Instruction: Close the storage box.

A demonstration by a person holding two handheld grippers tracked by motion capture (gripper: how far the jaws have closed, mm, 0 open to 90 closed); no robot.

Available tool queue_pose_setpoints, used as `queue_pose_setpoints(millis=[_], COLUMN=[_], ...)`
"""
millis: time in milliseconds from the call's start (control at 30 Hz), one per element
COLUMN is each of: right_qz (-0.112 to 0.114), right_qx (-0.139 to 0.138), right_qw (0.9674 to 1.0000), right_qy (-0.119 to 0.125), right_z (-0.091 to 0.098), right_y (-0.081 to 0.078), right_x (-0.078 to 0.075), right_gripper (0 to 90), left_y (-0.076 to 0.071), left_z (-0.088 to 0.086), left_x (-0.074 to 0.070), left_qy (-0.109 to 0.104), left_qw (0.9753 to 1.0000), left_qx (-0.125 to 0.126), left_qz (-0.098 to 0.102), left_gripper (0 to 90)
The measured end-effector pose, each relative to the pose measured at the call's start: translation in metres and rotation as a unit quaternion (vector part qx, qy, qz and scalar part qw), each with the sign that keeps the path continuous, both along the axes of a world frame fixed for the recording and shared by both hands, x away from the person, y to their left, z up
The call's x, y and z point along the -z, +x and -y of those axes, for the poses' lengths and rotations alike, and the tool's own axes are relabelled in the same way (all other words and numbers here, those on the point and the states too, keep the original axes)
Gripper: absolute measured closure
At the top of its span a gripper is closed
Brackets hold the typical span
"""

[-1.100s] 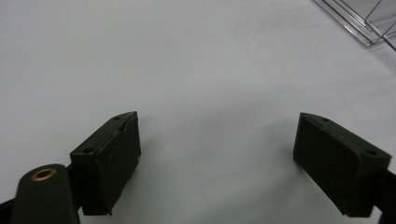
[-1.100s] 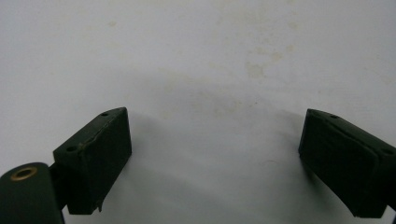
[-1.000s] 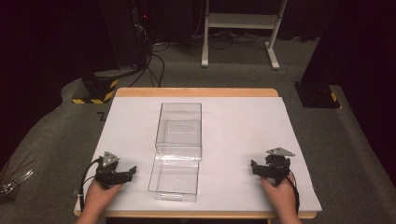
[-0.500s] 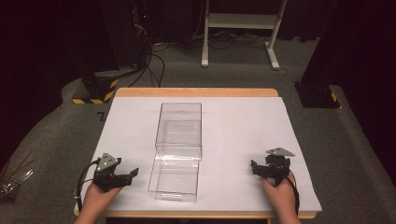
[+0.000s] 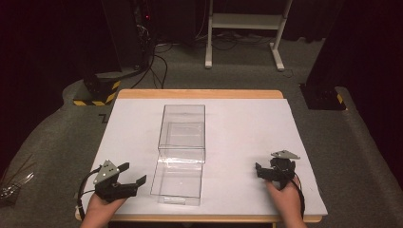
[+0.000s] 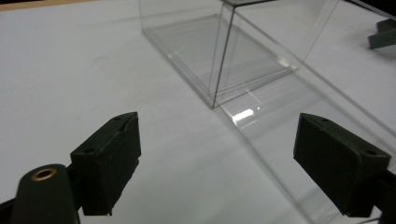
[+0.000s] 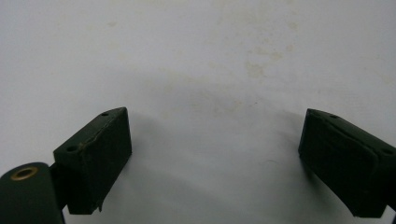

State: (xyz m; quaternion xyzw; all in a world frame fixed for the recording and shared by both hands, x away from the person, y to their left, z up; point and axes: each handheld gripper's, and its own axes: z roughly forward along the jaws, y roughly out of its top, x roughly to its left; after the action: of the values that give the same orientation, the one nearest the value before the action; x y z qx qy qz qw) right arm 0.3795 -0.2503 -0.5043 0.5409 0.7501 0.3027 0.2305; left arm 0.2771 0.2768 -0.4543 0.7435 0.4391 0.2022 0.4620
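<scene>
A tall clear plastic box (image 5: 183,127) stands mid-table, and a lower clear tray-like part (image 5: 177,179) lies against its near end. My left gripper (image 5: 133,173) rests open on the white table just left of the near part, jaws pointing at it. In the left gripper view the jaws (image 6: 219,163) stand wide apart with nothing between them, and the clear box (image 6: 243,51) lies just ahead. My right gripper (image 5: 263,171) sits open at the near right, well away from the box. Its jaws (image 7: 215,163) hang over bare white table surface (image 7: 201,70).
The white table top (image 5: 247,128) has a wooden edge at the far side. Beyond it are grey floor, a yellow-and-black striped base (image 5: 97,90), cables and a white stand (image 5: 242,28). The other gripper's tip (image 6: 385,35) shows past the box.
My left gripper has shifted slightly right, toward the near clear part. The right gripper and the box have not moved.
</scene>
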Motion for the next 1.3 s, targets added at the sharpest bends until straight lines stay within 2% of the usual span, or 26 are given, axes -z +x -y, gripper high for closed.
queue_pose_setpoints(millis=[200, 300, 333, 533, 700, 867, 1300], right_qz=[0.0, 0.0, 0.0, 0.0, 0.0, 0.0, 0.0], right_qx=[0.0, 0.0, 0.0, 0.0, 0.0, 0.0, 0.0], right_qw=[1.0, 1.0, 1.0, 1.0, 1.0, 1.0, 1.0], right_qy=[0.0, 0.0, 0.0, 0.0, 0.0, 0.0, 0.0], right_z=[0.0, 0.0, 0.0, 0.0, 0.0, 0.0, 0.0], right_y=[0.0, 0.0, 0.0, 0.0, 0.0, 0.0, 0.0], right_x=[0.0, 0.0, 0.0, 0.0, 0.0, 0.0, 0.0], right_gripper=[9.3, 9.3, 9.3, 9.3, 9.3, 9.3, 9.3], left_y=[-0.01, -0.012, -0.015, -0.025, -0.034, -0.04, -0.036], left_z=[0.008, 0.01, 0.012, 0.018, 0.02, 0.023, 0.038], left_x=[-0.007, -0.012, -0.015, -0.018, -0.015, -0.01, 0.007], left_qy=[-0.013, -0.017, -0.025, -0.026, -0.033, -0.026, 0.0], left_qw=[0.9997, 0.9994, 0.999, 0.9984, 0.998, 0.9978, 0.9962], left_qx=[0.017, 0.021, 0.025, 0.035, 0.047, 0.06, 0.087], left_qz=[0.011, 0.023, 0.028, 0.035, 0.025, 0.016, -0.01], left_gripper=[15.4, 15.4, 15.4, 15.5, 15.1, 14.2, 16.4])
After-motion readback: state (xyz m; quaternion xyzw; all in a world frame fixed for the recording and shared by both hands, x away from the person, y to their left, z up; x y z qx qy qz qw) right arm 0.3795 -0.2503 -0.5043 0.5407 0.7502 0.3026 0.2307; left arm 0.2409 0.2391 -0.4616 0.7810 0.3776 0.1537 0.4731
